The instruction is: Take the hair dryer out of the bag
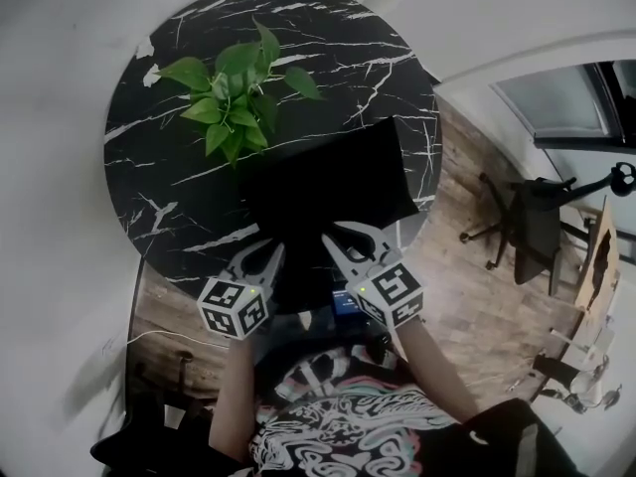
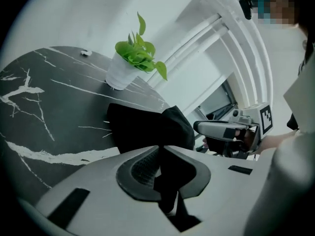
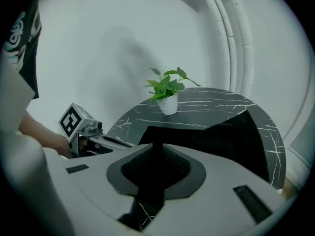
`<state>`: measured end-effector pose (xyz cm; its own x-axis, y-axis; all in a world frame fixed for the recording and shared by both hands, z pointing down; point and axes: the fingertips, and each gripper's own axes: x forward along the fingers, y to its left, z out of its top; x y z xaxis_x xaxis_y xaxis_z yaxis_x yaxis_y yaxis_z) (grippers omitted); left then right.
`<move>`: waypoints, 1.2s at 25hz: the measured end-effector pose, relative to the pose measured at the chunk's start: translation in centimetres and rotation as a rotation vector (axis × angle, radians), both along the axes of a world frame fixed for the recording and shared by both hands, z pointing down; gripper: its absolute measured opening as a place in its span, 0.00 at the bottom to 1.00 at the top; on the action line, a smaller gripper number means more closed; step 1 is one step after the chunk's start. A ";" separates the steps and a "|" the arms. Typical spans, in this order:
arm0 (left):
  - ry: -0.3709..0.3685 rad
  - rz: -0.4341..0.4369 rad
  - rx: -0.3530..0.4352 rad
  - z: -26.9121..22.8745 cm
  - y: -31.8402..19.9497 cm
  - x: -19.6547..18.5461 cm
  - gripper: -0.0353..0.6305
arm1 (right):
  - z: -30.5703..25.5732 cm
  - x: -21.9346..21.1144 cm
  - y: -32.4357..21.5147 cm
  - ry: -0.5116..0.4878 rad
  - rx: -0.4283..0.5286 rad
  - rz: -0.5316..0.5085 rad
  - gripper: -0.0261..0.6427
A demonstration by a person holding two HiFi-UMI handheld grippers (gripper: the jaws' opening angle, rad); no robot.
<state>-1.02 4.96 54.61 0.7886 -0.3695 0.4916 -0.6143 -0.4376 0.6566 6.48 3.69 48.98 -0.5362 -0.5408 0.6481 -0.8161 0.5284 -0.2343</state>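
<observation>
A flat black bag [image 1: 328, 187] lies on the round black marble table [image 1: 149, 197], close to the near edge. My left gripper [image 1: 270, 256] is at the bag's near left edge; in the left gripper view its jaws [image 2: 161, 149] are shut with black bag fabric pinched between the pads. My right gripper [image 1: 330, 241] is beside it, shut on a raised fold of the bag's edge [image 2: 174, 119], with the rest of the bag [image 3: 221, 136] spread beyond its tips [image 3: 155, 146]. No hair dryer shows in any view.
A green plant in a white pot [image 1: 234, 92] stands on the table behind the bag. The table's near rim is right under both grippers. A black office chair [image 1: 527, 217] stands on the wooden floor to the right.
</observation>
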 end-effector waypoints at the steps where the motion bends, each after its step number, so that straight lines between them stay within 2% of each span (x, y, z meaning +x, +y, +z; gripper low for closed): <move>1: 0.003 0.008 0.008 -0.2 0.0 0.2 0.10 | 0.1 -0.2 0.2 0.006 -0.006 -0.017 0.07; 7: 0.017 0.017 0.053 -1.7 -0.7 0.6 0.09 | 0.3 -2.3 1.5 0.103 0.020 -0.179 0.08; 11: 0.034 0.027 0.077 -2.8 -1.1 0.9 0.09 | 0.6 -3.5 2.3 0.170 0.034 -0.284 0.21; 17: 0.046 0.066 0.102 -3.8 -1.1 1.4 0.09 | 0.7 -4.7 2.3 0.339 0.136 -0.447 0.34; 23: 0.052 0.122 0.140 -4.9 -0.9 2.0 0.09 | 1.3 -5.1 2.1 0.494 0.207 -0.590 0.36; 30: 0.111 0.143 0.172 -6.4 -1.1 2.6 0.09 | 1.4 -6.1 1.2 0.563 0.274 -0.663 0.36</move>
<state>1.62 3.89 48.23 0.8846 -0.3209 0.3385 -0.4663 -0.6259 0.6252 0.41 4.88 50.34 -0.4359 -0.4079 0.8023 -0.2808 0.9085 0.3094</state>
